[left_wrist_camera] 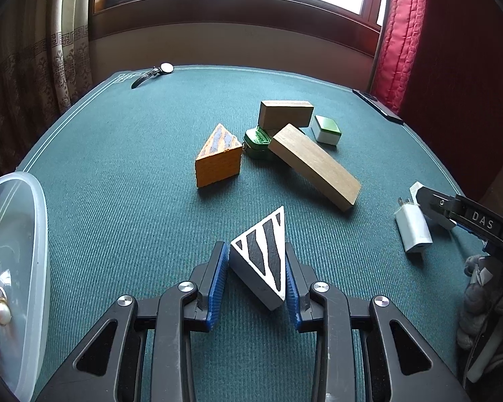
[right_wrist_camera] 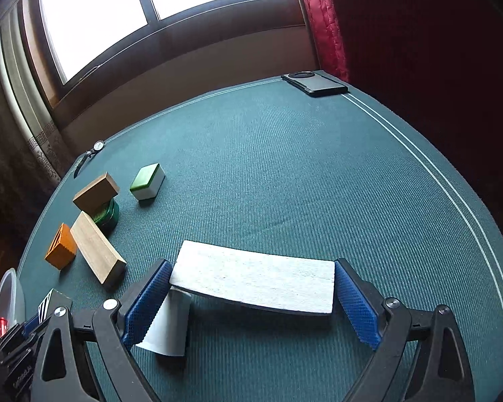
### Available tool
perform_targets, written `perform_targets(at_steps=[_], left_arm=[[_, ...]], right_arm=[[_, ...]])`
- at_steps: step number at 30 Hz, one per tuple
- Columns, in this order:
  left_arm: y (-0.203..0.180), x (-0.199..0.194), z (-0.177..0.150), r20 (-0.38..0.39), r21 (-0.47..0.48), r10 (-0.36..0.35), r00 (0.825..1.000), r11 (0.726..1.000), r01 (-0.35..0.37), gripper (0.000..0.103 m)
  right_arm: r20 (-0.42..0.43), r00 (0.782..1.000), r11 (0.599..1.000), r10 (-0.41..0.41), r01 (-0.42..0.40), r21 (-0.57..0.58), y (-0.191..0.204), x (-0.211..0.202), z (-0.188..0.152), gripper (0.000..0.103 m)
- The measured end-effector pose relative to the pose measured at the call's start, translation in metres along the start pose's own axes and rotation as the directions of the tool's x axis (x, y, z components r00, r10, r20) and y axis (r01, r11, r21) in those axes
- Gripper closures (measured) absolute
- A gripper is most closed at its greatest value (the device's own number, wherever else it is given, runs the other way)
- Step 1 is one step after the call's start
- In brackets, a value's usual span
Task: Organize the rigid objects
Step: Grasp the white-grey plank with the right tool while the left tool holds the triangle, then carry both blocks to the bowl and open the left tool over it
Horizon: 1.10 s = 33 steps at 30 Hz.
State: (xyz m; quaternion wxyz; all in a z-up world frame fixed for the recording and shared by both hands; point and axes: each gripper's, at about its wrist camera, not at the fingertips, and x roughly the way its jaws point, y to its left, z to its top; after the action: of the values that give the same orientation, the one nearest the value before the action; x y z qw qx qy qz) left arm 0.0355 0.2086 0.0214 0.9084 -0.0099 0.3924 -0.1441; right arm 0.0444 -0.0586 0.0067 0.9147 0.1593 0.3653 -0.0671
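My left gripper (left_wrist_camera: 254, 248) is shut on a black-and-white striped triangular block (left_wrist_camera: 263, 261), low over the green table (left_wrist_camera: 117, 201). My right gripper (right_wrist_camera: 253, 264) stands wide and is shut on the ends of a long white block (right_wrist_camera: 255, 278), which hangs above a white charger (right_wrist_camera: 171, 328). Behind lie an orange triangular block (left_wrist_camera: 218, 160), a long wooden block (left_wrist_camera: 315, 167) leaning on a green tin (left_wrist_camera: 256, 142), a shorter wooden block (left_wrist_camera: 285, 114) on top of that tin, and a green-and-white tile (left_wrist_camera: 325, 129).
A clear plastic container (left_wrist_camera: 13, 268) with a pearl ring inside sits at the table's near left. A wristwatch (left_wrist_camera: 154, 73) lies at the far left edge and a dark phone (right_wrist_camera: 315, 83) at the far right corner. A red curtain (right_wrist_camera: 325, 33) hangs behind the phone.
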Motion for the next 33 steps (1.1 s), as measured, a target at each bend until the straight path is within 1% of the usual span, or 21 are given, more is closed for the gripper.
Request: perform_targets(at_steps=[9, 18, 27, 33], left_arm=[[-0.014, -0.013, -0.002, 0.015, 0.039, -0.003, 1.000, 0.999, 0.002, 0.073], [-0.019, -0.020, 0.000, 0.028, 0.049, 0.001, 1.000, 0.999, -0.002, 0.073], [-0.008, -0.034, 0.003, 0.055, 0.022, 0.018, 0.998, 1.000, -0.019, 0.073], [0.014, -0.049, 0.005, 0.089, -0.026, 0.045, 0.995, 0.999, -0.043, 0.073]], right_arm=[[0.035, 0.999, 0.999, 0.028, -0.029, 0.019, -0.016, -0.021, -0.014, 0.006], [0.053, 0.998, 0.999, 0.038, -0.038, 0.000, -0.015, -0.033, -0.023, 0.006], [0.046, 0.996, 0.997, 0.076, -0.075, -0.016, -0.001, -0.043, -0.033, 0.006], [0.048, 0.993, 0.993, 0.109, -0.107, -0.045, 0.019, -0.048, -0.034, 0.006]])
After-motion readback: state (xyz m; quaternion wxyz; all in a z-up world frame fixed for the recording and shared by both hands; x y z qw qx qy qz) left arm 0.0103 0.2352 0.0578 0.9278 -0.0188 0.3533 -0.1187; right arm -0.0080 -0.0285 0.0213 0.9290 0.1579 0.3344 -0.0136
